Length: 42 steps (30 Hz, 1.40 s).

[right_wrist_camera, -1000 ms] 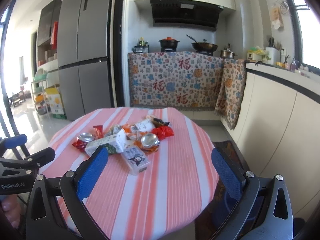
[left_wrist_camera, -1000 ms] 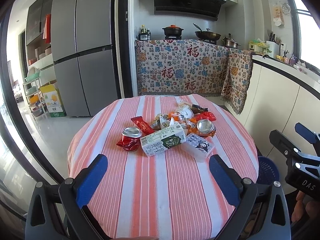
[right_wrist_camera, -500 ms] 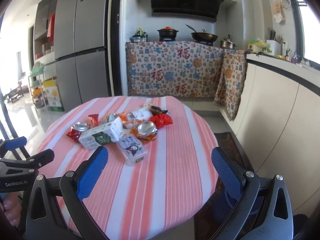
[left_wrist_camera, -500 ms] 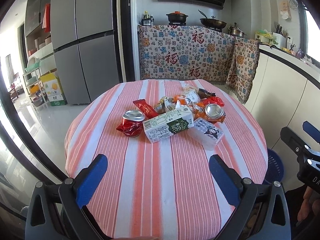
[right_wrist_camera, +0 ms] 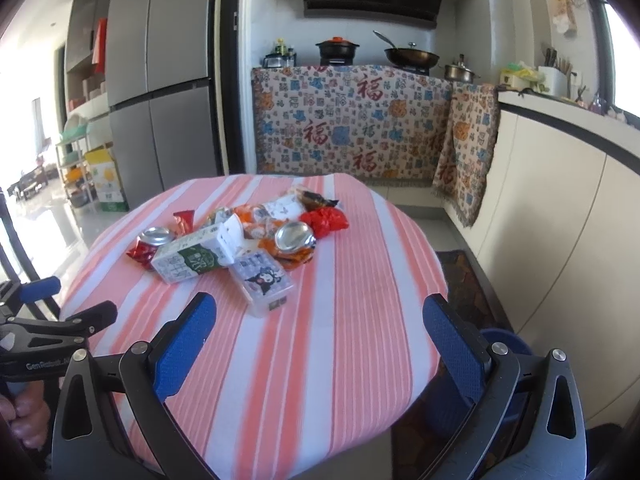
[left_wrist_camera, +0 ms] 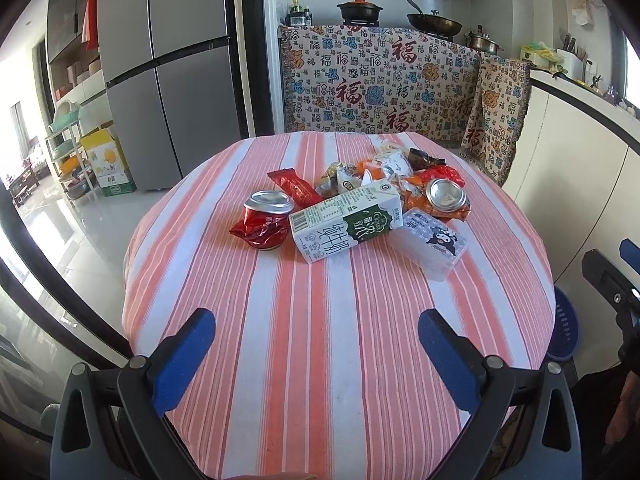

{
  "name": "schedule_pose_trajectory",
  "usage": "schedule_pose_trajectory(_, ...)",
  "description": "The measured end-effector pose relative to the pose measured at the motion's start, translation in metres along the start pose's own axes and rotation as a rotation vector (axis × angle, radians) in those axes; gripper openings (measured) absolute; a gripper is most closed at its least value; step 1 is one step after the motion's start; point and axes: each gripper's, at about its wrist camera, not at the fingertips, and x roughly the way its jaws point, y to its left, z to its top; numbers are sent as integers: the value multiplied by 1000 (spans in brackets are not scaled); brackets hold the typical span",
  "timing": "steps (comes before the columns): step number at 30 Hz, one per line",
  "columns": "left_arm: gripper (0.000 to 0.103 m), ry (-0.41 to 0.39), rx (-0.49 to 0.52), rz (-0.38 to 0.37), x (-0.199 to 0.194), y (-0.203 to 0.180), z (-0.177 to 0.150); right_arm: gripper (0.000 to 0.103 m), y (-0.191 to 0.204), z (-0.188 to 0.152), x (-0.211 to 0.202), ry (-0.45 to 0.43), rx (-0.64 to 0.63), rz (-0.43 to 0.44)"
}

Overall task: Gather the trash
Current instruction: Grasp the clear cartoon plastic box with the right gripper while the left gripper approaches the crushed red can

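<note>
Left hand-held gripper [left_wrist_camera: 316, 334]: level over near counter [left_wrist_camera: 320, 360] edge, jaws wide apart, empty.
Right hand-held gripper [right_wrist_camera: 320, 320]: level at near right edge, jaws spread, empty.
Trash pile [left_wrist_camera: 360, 204]: far-centre, well apart from both.

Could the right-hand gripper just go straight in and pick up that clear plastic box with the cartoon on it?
Probably yes. The right gripper is open and empty, and the plastic box lies at the near edge of the pile with only bare tablecloth before it. The milk carton touches its far left corner.
</note>
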Motion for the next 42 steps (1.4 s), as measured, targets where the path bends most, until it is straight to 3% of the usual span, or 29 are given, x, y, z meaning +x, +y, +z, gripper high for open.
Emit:
schedule_pose_trajectory(28, 103, 116, -17, 12, 76, 11, -9, 103, 13, -26, 58, 151, -48, 111)
schedule_pose_trajectory(34, 103, 169, -28, 4, 100, 17, -16, 102, 14, -21, 85, 180, -94, 198)
schedule_pose_trajectory(42, 103, 194, -8, -21, 113, 17, -18, 102, 31, -1, 151, 302, -202, 314)
